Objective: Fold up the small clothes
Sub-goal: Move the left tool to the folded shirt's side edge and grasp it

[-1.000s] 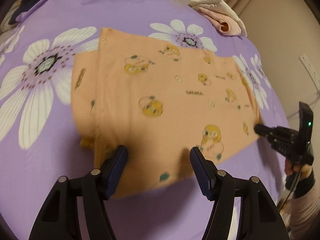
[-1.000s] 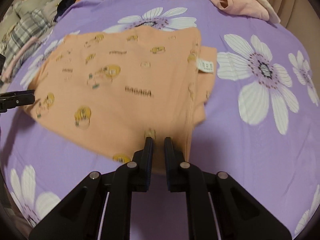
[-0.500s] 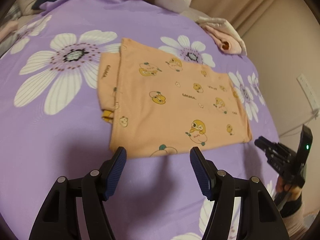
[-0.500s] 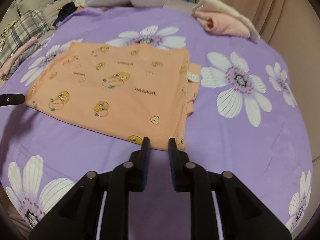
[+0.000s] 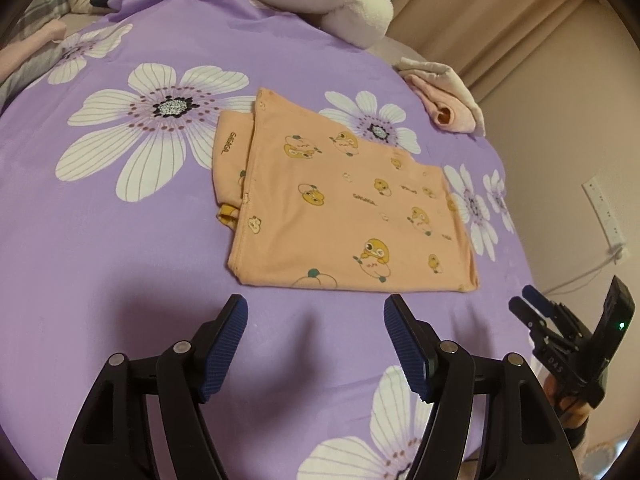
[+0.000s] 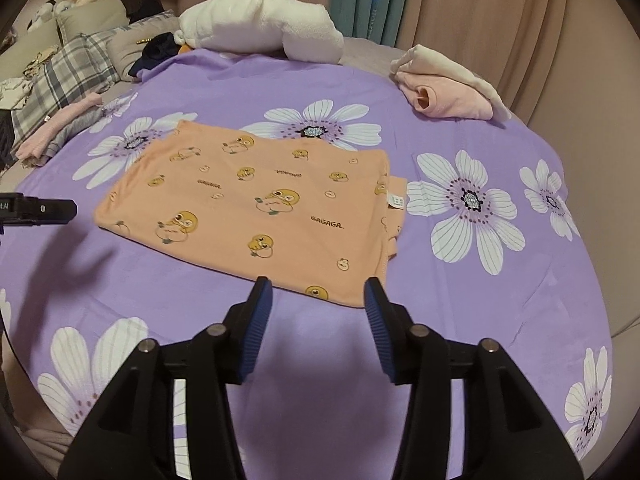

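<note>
Peach cotton garment [image 5: 344, 216], duck print, lies folded flat in the centre of both frames on the purple flowered sheet [image 5: 120, 264]. Top layer squared off; a narrower under-layer peeks out along the left edge in the left wrist view, right edge with its white tag [image 6: 397, 201] in the right wrist view.

Step in hand, by my reading: one fold just laid, both tools clear of the cloth. Left gripper [image 5: 314, 344] at lower centre, jaws wide and opening, nothing between them. Right gripper [image 6: 318, 320], jaws about half spread and opening, empty; near hem sits just past its tips.

Next move likely calls for pinching the two corners of one short edge and carrying it across, keeping the layers together so the under-layer does not slide out.

Room: bare sheet all round the garment, widest at frame bottom. Pink folded clothes [image 6: 448, 96] upper right, white towel bundle [image 6: 264, 24] at top, both well apart.
</note>
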`<state>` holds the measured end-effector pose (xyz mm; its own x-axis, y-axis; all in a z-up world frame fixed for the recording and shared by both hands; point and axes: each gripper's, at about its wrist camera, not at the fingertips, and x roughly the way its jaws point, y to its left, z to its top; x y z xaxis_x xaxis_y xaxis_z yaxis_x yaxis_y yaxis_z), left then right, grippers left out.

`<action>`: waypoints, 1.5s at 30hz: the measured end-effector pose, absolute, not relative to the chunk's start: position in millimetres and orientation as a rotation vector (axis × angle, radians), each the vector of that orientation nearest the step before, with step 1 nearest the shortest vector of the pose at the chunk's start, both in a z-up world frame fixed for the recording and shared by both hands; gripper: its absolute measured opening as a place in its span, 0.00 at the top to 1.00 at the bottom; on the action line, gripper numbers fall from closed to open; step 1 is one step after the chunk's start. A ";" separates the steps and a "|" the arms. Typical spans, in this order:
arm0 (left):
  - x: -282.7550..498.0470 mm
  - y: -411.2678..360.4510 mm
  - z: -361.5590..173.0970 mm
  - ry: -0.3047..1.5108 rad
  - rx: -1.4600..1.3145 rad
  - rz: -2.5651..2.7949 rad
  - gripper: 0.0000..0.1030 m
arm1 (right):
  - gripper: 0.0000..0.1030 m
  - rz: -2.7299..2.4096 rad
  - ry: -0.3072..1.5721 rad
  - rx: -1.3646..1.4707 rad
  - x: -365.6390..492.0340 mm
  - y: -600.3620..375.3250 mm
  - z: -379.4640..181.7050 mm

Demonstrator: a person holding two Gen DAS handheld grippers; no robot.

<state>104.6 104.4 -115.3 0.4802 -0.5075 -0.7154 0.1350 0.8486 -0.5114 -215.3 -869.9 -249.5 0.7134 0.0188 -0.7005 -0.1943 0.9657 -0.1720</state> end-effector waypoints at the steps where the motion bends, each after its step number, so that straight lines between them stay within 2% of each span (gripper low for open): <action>1: 102.6 104.8 -114.2 0.994 -0.419 -0.407 0.28 | 0.46 0.120 0.764 -0.238 -218.1 -868.8 -248.1; 2: 100.7 105.4 -112.5 0.989 -0.421 -0.408 0.26 | 0.45 0.119 0.757 -0.235 -221.1 -867.4 -246.2; 6: 92.9 108.7 -108.0 0.974 -0.431 -0.415 0.24 | 0.44 0.117 0.743 -0.223 -231.3 -861.8 -238.6; 11: 86.0 110.3 -108.9 0.984 -0.445 -0.418 0.16 | 0.24 0.112 0.705 -0.209 -244.7 -855.2 -226.9; 23: 90.0 111.6 -110.0 0.989 -0.467 -0.404 0.09 | 0.17 0.146 0.697 -0.142 -245.3 -848.6 -217.0; 38: 142.7 117.4 -156.9 1.116 -0.640 -0.411 0.09 | 0.17 0.152 0.775 -0.094 -198.5 -855.9 -237.7; 45: 167.8 122.5 -172.6 1.117 -0.751 -0.431 0.07 | 0.17 0.159 0.803 -0.084 -175.8 -856.1 -245.3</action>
<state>167.8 122.5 -172.6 0.3945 -0.6555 -0.6440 -0.0526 0.6835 -0.7280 -175.8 -856.1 -245.3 0.6835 0.1098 -0.7217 -0.1735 0.9847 -0.0146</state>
